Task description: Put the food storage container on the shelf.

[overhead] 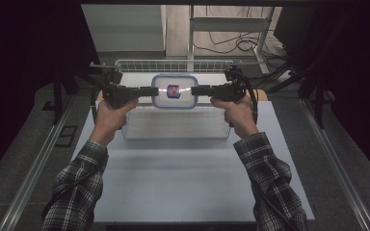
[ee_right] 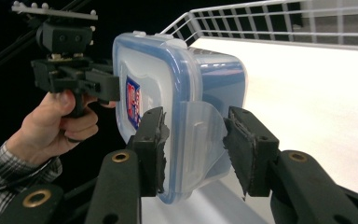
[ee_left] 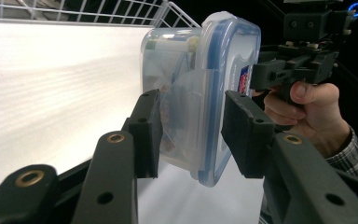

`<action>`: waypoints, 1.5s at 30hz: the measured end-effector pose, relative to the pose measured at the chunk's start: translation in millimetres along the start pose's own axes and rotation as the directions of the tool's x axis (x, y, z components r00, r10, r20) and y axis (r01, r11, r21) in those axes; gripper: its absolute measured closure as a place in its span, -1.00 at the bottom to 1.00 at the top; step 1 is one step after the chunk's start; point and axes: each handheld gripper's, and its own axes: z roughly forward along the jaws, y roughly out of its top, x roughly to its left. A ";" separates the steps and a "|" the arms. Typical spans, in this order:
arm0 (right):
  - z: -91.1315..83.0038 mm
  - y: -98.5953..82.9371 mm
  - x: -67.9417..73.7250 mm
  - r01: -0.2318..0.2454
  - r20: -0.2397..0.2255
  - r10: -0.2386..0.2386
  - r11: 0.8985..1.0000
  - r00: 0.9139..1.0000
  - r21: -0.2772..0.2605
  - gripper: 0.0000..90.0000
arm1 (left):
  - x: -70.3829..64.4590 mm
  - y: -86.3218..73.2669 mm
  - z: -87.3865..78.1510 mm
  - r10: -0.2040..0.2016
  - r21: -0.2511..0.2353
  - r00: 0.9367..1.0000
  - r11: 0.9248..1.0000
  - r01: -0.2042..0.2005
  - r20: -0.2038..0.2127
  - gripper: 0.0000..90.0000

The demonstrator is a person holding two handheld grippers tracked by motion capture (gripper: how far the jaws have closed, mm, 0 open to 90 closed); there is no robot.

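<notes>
Holding lidded container (overhead: 175, 91), contents unclear

wire rack (overhead: 173, 65) behind, near table (overhead: 188, 183) clear

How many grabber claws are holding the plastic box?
2. The left gripper is at the left end of the lidded plastic container, and the right gripper is at its right end; each straddles a lid latch flap there.

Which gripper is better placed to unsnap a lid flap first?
Probably right: the right gripper straddles a side flap with both pads close; the left gripper sits looser around its flap.
</notes>
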 end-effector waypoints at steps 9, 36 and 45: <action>10.3 6.3 -22.2 -0.050 0.019 0.051 0.999 0.999 -0.012 0.26 | 18.7 4.7 14.0 -0.039 0.009 0.999 0.999 0.039 -0.015 0.27; 26.8 9.8 -18.6 0.012 0.268 0.000 0.999 0.964 -0.042 0.05 | 13.4 7.1 28.0 0.023 0.019 0.980 1.000 -0.020 -0.196 0.04; 32.0 13.1 -17.9 0.027 0.334 -0.008 0.998 0.943 -0.052 0.11 | 12.8 11.6 31.0 0.026 -0.035 0.962 0.999 -0.037 -0.273 -0.02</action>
